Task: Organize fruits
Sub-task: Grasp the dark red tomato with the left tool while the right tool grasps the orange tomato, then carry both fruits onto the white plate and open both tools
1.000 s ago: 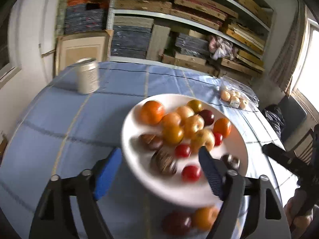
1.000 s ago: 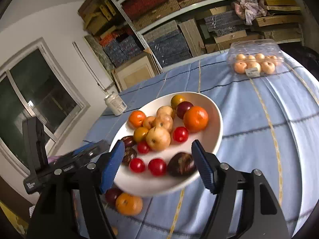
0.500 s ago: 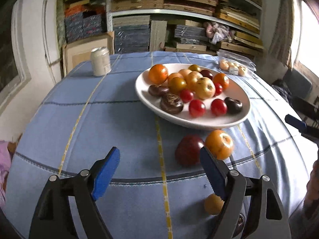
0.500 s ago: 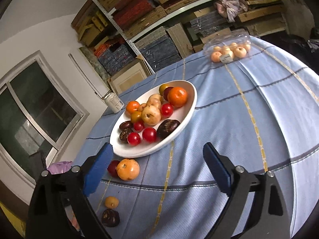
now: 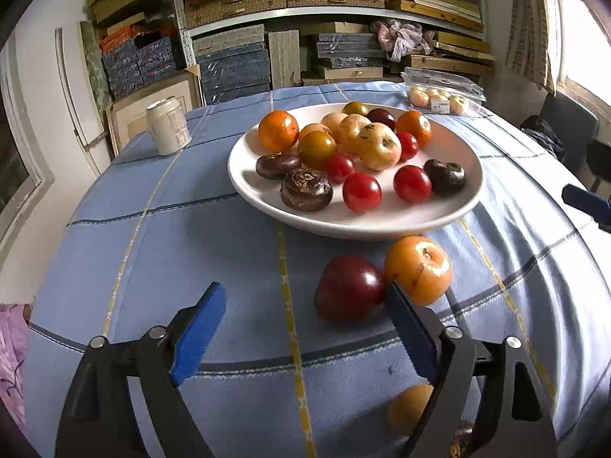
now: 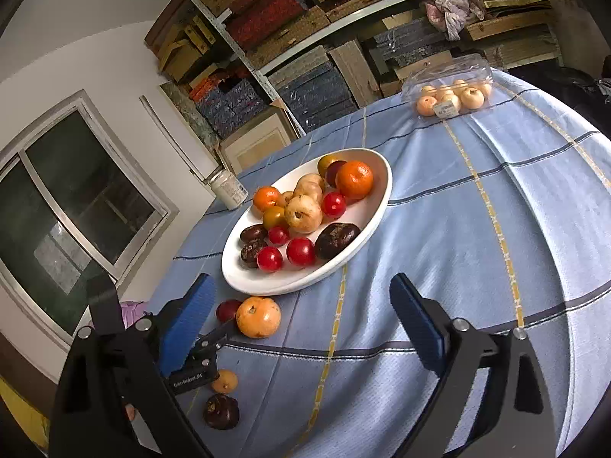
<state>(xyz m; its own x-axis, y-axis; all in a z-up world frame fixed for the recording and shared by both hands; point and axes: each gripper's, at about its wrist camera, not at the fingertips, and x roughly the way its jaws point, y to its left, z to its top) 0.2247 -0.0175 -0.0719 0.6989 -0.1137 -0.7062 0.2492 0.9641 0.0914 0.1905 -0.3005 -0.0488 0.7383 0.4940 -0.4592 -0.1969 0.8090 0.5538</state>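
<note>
I'm holding the left tool [image 5: 301, 313] spread wide w/ nothing gripped, dark red fruit [image 5: 349, 287] sitting just ahead-right by its right finger, nearer than the right tool [image 6: 301, 305], also spread.

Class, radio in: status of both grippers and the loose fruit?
Left gripper open, empty. Right gripper open, empty. Dark red fruit and orange fruit beside plate. Nothing blocking.

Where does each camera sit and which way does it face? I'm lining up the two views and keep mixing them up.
Left wrist: rides the left gripper, low over the tablecloth, facing the white plate and shelves; both its blue fingers show, open.
Right wrist: rides the right gripper, higher, looking leftward at the plate; its open fingers and the left gripper show.
Shared: plate, orange fruit, dark red fruit, can.
</note>
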